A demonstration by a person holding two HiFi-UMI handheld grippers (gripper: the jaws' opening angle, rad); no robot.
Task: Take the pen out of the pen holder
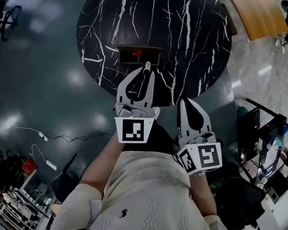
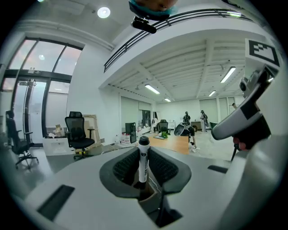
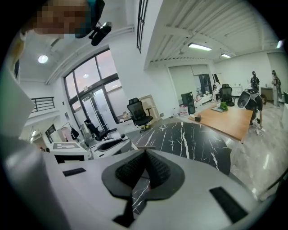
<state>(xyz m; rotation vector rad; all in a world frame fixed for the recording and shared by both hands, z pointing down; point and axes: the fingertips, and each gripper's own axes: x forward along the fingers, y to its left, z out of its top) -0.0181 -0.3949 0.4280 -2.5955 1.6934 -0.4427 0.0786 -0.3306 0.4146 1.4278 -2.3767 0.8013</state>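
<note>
On the round black marble table (image 1: 190, 36) stands the dark pen holder (image 1: 138, 55) with something red inside it. My left gripper (image 1: 148, 72) hangs just in front of the holder, shut on a white pen (image 1: 147, 65). In the left gripper view the pen (image 2: 143, 161), white with a black cap, stands upright between the ribbed pads (image 2: 126, 166), clear of any surface. My right gripper (image 1: 183, 101) hovers lower right near the table's near edge; its jaws (image 3: 145, 152) meet with nothing between them, and the marble table (image 3: 189, 139) lies beyond.
A wooden table (image 1: 261, 14) stands at the far right. A black cart (image 1: 262, 131) is at the right, and cables (image 1: 48, 136) run across the floor at the left. Black office chairs (image 2: 76, 134) stand by the windows.
</note>
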